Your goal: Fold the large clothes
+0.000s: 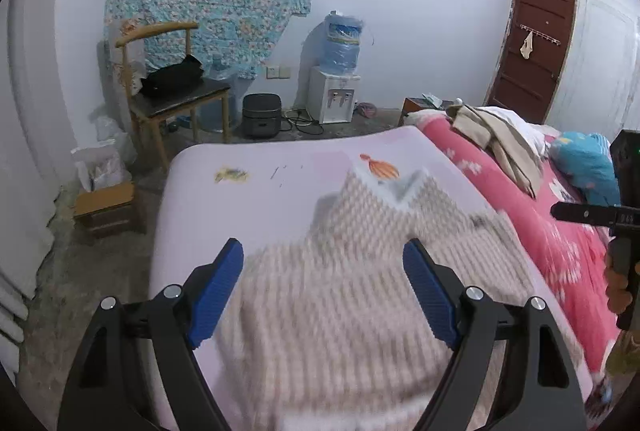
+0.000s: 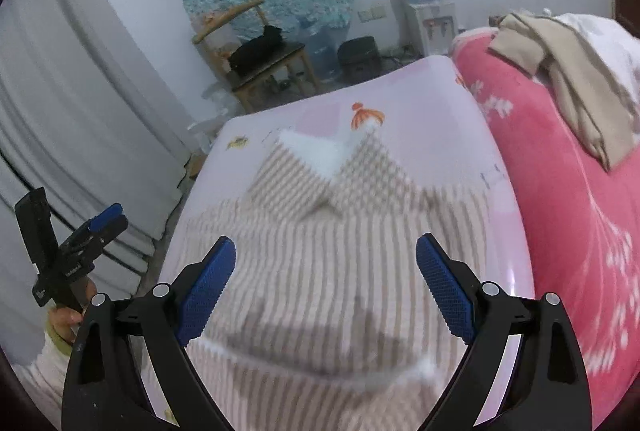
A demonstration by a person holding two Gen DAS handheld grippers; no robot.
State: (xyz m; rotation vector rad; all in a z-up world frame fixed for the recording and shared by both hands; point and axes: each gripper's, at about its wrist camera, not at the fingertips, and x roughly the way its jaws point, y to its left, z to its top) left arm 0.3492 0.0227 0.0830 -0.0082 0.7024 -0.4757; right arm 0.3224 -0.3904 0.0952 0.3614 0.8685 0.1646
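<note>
**Desk:** What does the frame show?

**Photographer:** Both claws over a striped fleece garment (image 2: 340, 251) spread on a lilac sheet (image 1: 280, 167). The left gripper (image 1: 323, 285) stands wide apart with nothing between its blue pads; the right gripper (image 2: 326, 281) is spread just as wide, and it too has hold of nothing. The garment lies below and ahead of both, its white-lined collar (image 2: 320, 151) pointing away from the claws.

**Desk:** And the fold?

**Photographer:** It looks partly made: a doubled edge runs across just under the right claw. The pictures are blurred, so I cannot tell how neat it is.

**Desk:** What would doing it well take?

**Photographer:** My guess: bring each claw down on an outer edge of the fabric on its own side, pinch all the layers together, lift both at an even height, and carry them towards the collar. The plush fabric looks thick, so a shallow pinch may slip.

**Desk:** Hazards?

**Photographer:** The pink blanket (image 2: 560, 191) lies just right of the right claw, an easy snag.
</note>
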